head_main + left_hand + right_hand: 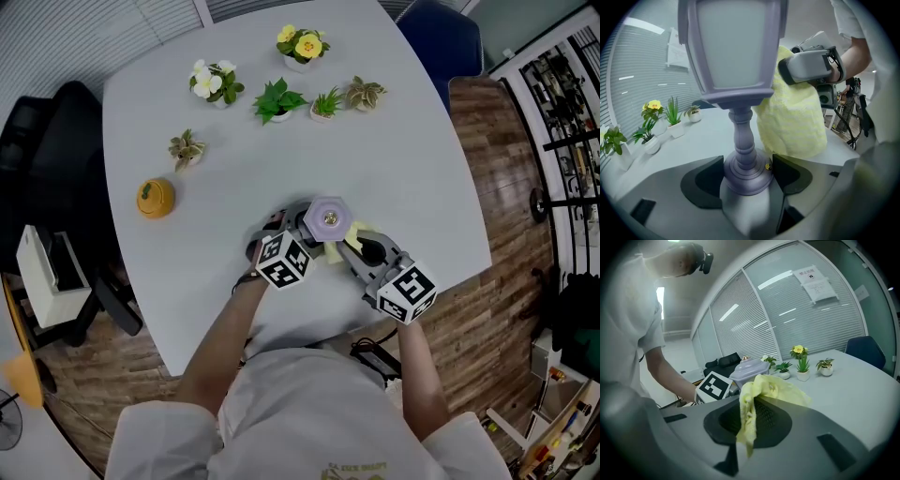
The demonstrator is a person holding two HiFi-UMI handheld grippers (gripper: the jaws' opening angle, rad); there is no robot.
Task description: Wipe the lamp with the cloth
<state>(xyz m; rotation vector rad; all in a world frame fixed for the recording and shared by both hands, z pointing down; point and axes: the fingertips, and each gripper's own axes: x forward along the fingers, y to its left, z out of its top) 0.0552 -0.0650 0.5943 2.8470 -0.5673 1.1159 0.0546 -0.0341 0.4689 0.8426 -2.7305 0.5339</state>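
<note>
A lilac lantern-shaped lamp (328, 219) stands upright near the table's front edge. My left gripper (746, 172) is shut on its round base (745, 176), with the stem and shade (733, 44) rising straight above. My right gripper (749, 420) is shut on a yellow cloth (761, 394), which bunches up over the jaws. In the left gripper view the cloth (792, 119) hangs against the lamp's right side, below the shade, with the right gripper behind it. From the head view the cloth (354, 237) shows just right of the lamp top.
Several small potted plants (281, 98) stand in a row at the far side of the grey table (412, 159). An orange pumpkin-shaped object (156, 198) sits at the left. A dark chair (56, 141) stands left of the table, a blue one (441, 37) beyond it.
</note>
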